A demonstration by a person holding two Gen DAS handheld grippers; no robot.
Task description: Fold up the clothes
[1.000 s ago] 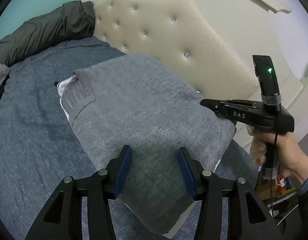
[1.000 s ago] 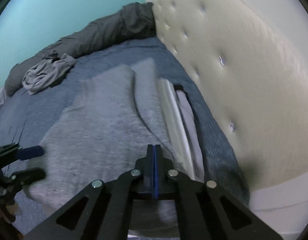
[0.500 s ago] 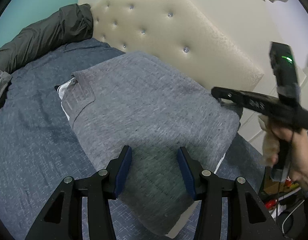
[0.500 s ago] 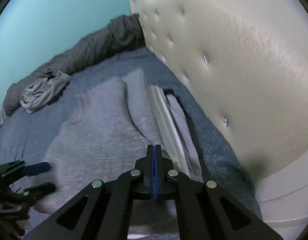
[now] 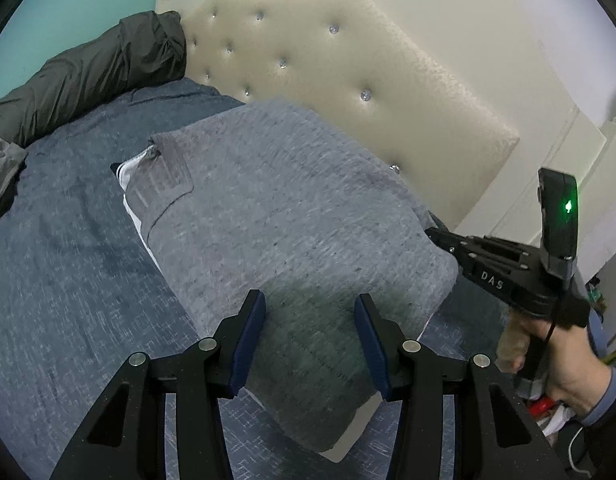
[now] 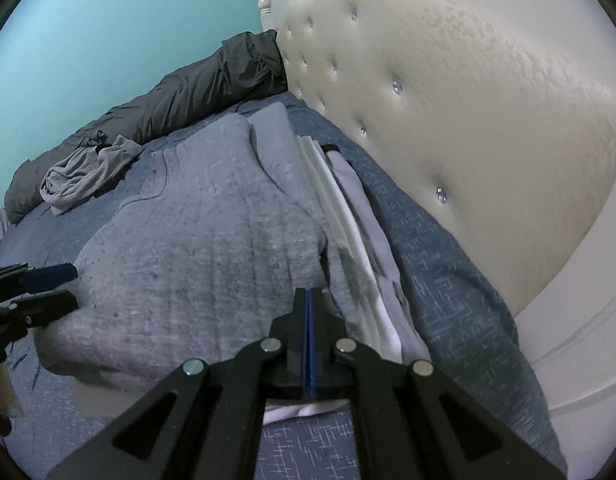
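Left gripper (image 5: 310,330): jaws stand apart with nothing between the blue pads; the folded grey garment (image 5: 283,216) lies just beyond and under the fingertips.
Right gripper (image 6: 309,312): blue pads pressed together, nothing pinched between them; its tip is at the near right edge of the grey garment (image 6: 195,248), contact cannot be told.
Right gripper seen from the left camera (image 5: 440,236): black body off to the right of the left tool, tip at the garment's right edge, held by a hand (image 5: 564,364) in a blue-grey cuff.
Writing: white letters "DAS" on the side of the right gripper's body; a green light glows on the upright block above it.
Garment: heathered grey knit, soft and thick, folded to a rough rectangle with a ribbed band at its far left corner.
Under the garment: white and pale folded layers (image 6: 360,248) stacked beneath, edges showing to the right of the right tool.
Bed cover (image 5: 67,264): blue, woven crosshatch texture, spreading left of the left tool.
Headboard (image 5: 348,72): cream, tufted, studded with shiny buttons, ahead and to the right.
Dark jacket (image 5: 87,76): crinkled, glossy, far ahead along the teal wall.
Crumpled grey cloth (image 6: 83,172): far left of the right tool, beside the jacket.
Containers: none to be seen.
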